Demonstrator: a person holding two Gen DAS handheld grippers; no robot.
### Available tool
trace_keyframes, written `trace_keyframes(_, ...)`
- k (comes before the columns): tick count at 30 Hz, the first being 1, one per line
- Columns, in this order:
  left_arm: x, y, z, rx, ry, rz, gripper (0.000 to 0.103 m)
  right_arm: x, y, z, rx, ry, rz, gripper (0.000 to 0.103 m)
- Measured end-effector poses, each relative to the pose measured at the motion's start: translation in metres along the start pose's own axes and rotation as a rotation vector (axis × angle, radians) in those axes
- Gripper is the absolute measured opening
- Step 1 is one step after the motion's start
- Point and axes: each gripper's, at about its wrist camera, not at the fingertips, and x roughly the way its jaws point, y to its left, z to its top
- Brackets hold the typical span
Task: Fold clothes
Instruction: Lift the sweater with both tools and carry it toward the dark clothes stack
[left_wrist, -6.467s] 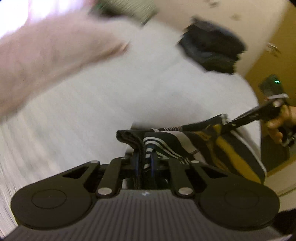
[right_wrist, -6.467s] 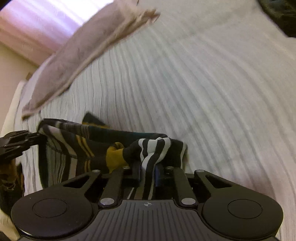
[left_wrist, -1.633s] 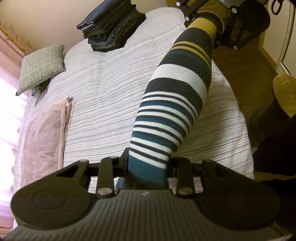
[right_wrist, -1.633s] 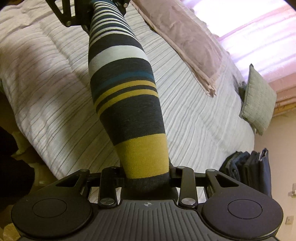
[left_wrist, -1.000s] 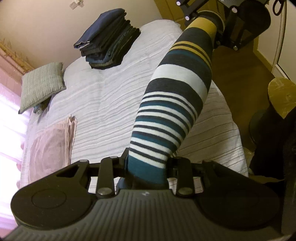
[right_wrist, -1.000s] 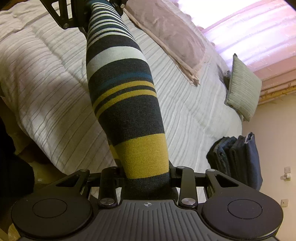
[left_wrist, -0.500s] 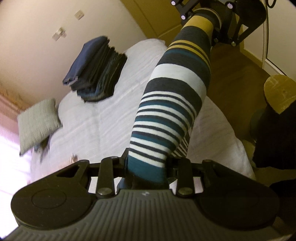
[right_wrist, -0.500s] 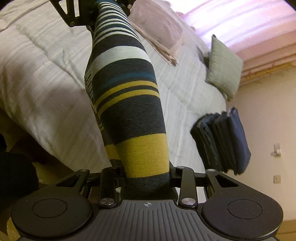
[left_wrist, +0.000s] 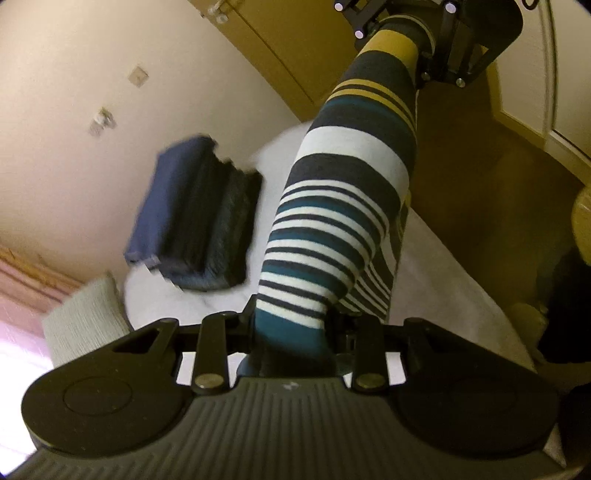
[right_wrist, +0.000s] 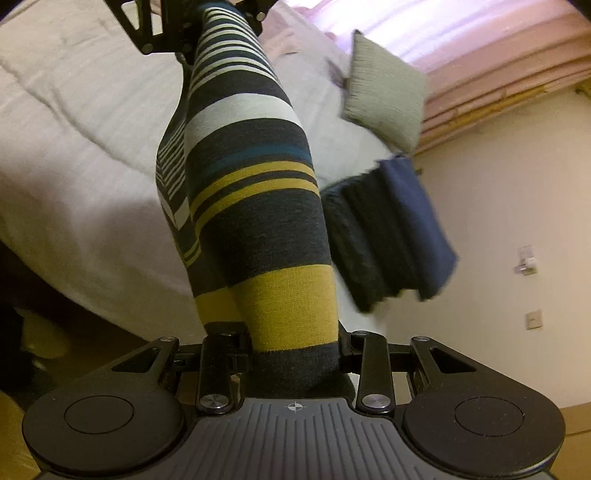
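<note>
A striped garment (left_wrist: 343, 206) in teal, white, dark grey and mustard is stretched taut in the air between both grippers, with more of it hanging below. My left gripper (left_wrist: 291, 332) is shut on its teal-and-white end. My right gripper (right_wrist: 295, 354) is shut on its mustard-and-grey end (right_wrist: 288, 295). Each gripper shows at the top of the other's view: the right gripper (left_wrist: 421, 40) in the left wrist view, the left gripper (right_wrist: 195, 26) in the right wrist view. The garment hangs above the bed (right_wrist: 74, 155), which has a white striped cover.
A stack of folded dark clothes (left_wrist: 199, 218) lies at the far end of the bed, also seen as the stack (right_wrist: 388, 229) in the right wrist view. A grey-green cushion (right_wrist: 384, 99) and a pink cloth (right_wrist: 295, 33) lie near the window. Wooden floor (left_wrist: 461, 122) and a door lie beyond the bed.
Both grippers have tilted upward with the garment still taut between them, so wall and ceiling edge now fill more of each view. The grip on both ends is unchanged.
</note>
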Motion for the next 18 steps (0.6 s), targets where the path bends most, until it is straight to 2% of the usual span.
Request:
trace_keyframes(6,0.043,0.053,0.061,0.046,-0.049,0.062,0.03,0.011,-0.093,-0.008,0.009,-0.03,-0.137,0.034)
trace_keyframes(10,0.062,0.107,0.081,0.078,-0.095,0.152,0.029,0.022,-0.146,0.001,0.014,-0.05,-0.219,0.034)
trace_keyframes(14,0.083,0.153,0.092,0.087,-0.136,0.211,0.029,0.033,-0.192,0.012,0.021,-0.058,-0.292,0.034)
trace_keyframes(18,0.103,0.196,0.102,0.09,-0.162,0.255,0.03,0.045,-0.236,0.023,0.018,-0.067,-0.322,0.034)
